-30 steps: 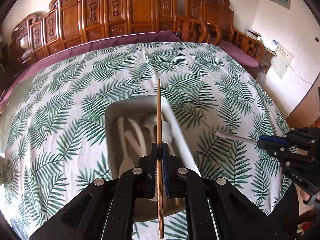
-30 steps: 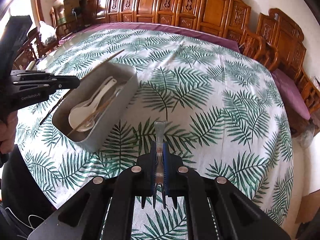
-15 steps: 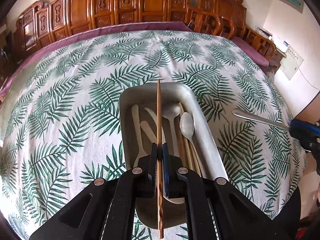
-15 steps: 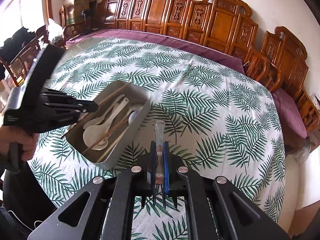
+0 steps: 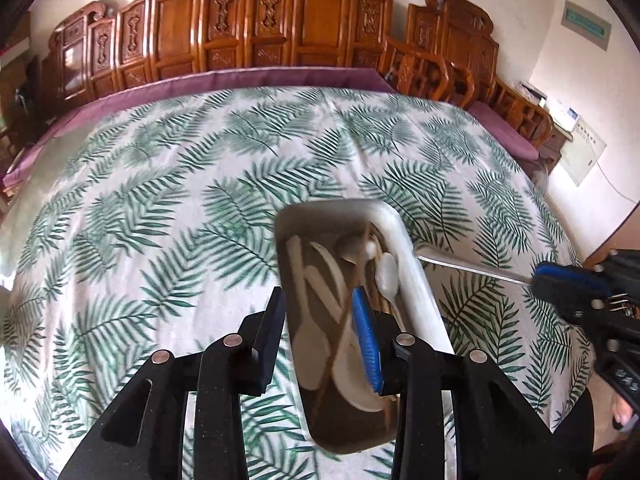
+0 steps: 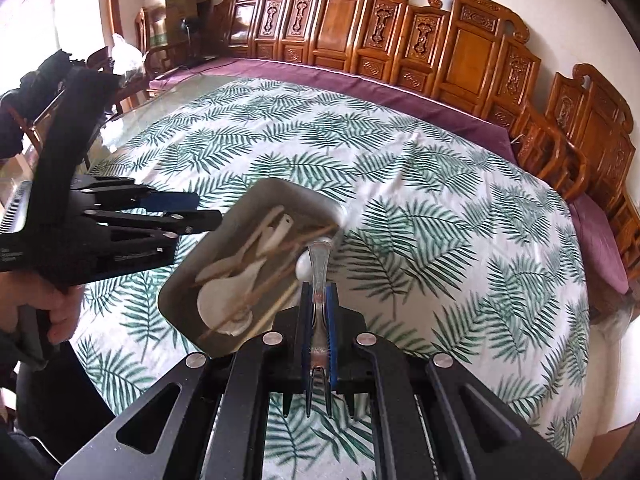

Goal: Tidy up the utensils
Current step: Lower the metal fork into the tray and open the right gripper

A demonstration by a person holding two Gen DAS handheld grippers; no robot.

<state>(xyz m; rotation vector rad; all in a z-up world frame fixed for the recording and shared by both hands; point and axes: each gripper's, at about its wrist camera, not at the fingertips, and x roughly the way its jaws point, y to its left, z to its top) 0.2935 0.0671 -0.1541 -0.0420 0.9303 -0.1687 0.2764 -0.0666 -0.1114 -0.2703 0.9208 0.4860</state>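
The right tongs (image 6: 319, 320), clenched on a metal fork (image 6: 319, 264) whose long axis points forward, are nearer the tray (image 6: 280, 194) on the worktop (image 6: 440, 220), just ahead-left of the handle tip, while the left tongs (image 5: 320, 340) hang released above the tray.

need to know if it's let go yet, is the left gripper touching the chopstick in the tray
Apart. The left wrist view shows the left gripper open, and the chopstick lies in the tray between its fingers.

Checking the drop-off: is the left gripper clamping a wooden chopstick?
No, the left gripper stands open above the grey metal tray.
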